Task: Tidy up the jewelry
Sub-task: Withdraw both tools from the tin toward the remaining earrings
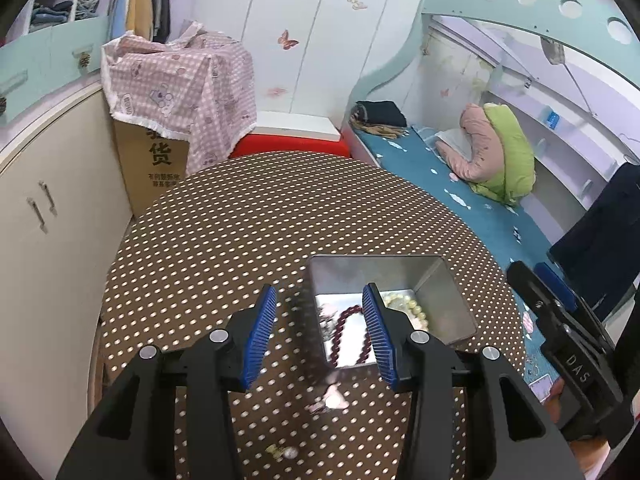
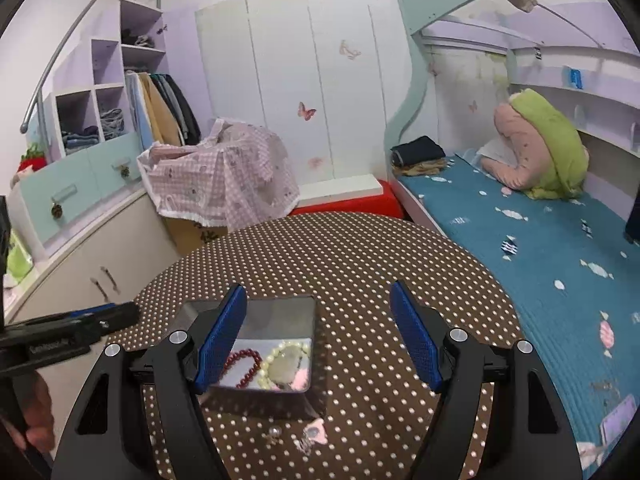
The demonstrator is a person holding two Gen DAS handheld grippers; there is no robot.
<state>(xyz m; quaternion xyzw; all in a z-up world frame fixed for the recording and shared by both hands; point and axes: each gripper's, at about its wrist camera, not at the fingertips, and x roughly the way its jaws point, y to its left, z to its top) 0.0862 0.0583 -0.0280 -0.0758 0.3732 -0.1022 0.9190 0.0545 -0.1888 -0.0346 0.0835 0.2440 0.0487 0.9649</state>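
An open metal tin (image 1: pixel 440 284) (image 2: pixel 276 312) stands on the round polka-dot table (image 1: pixel 240 220) (image 2: pixel 360 256). In it lie a dark red bead bracelet (image 1: pixel 346 334) (image 2: pixel 245 365) and a cream bead bracelet (image 1: pixel 414 308) (image 2: pixel 282 364). On the cloth in front of the tin lie a pink piece (image 1: pixel 333 399) (image 2: pixel 314 434) and a small pearl piece (image 1: pixel 286 452) (image 2: pixel 274 432). My left gripper (image 1: pixel 320 289) hovers over the tin's near left corner, open and holding nothing. My right gripper (image 2: pixel 318 287) is open wide above the tin's right side, also holding nothing.
A bed with a blue cover (image 2: pixel 540 248) runs along the table's right. A cardboard box under a pink checked cloth (image 1: pixel 188 92) and a cream cabinet (image 1: pixel 48 216) stand to the left. A red stool (image 1: pixel 288 146) sits behind the table.
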